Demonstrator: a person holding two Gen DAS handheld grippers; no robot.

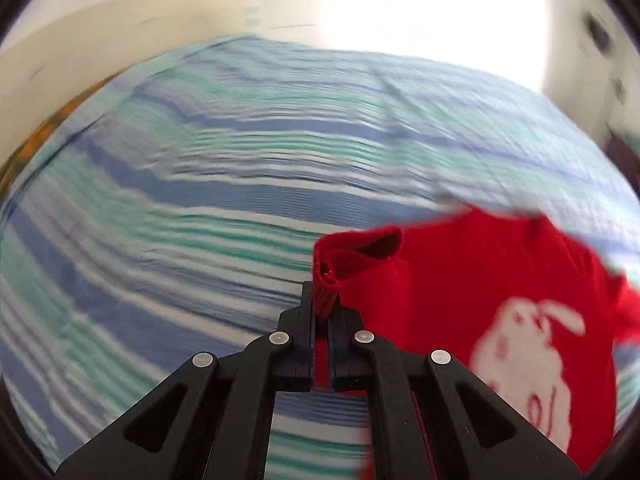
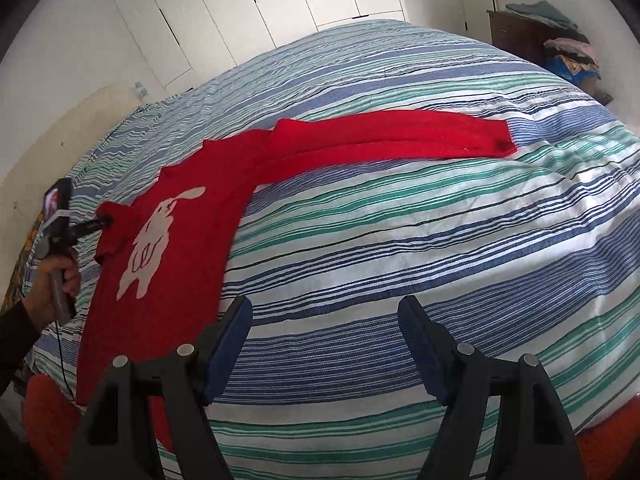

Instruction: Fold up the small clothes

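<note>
- The bed (image 2: pixel 400 240) fills both views, covered by a bedspread striped in blue, green and white; the left wrist view of it is smeared by blur.
- White cupboard doors (image 2: pixel 256 8) stand beyond the far edge of the bed, and a dark dresser (image 2: pixel 516 36) piled with folded cloth stands past its far right corner.
- A red sweater (image 2: pixel 180 264) with a white rabbit figure (image 2: pixel 150 240) on the front lies flat on the left part of the bed, its hem toward the near edge.
- One sleeve (image 2: pixel 392 140) stretches straight out across the bed toward the right edge, its cuff lying flat on the stripes.
- The other sleeve cuff (image 1: pixel 352 252) is lifted near the left edge of the bed, bunched and standing up from the cover.
- The left tongs (image 1: pixel 322 304) are clamped on that cuff, red knit squeezed between the black tips; the right wrist view shows a hand (image 2: pixel 60 280) in a dark sleeve gripping their handle.
- The right tongs (image 2: pixel 326 320) stand wide apart with nothing between the blue pads, hanging over bare bedspread near the near edge, just right of the sweater's hem.
</note>
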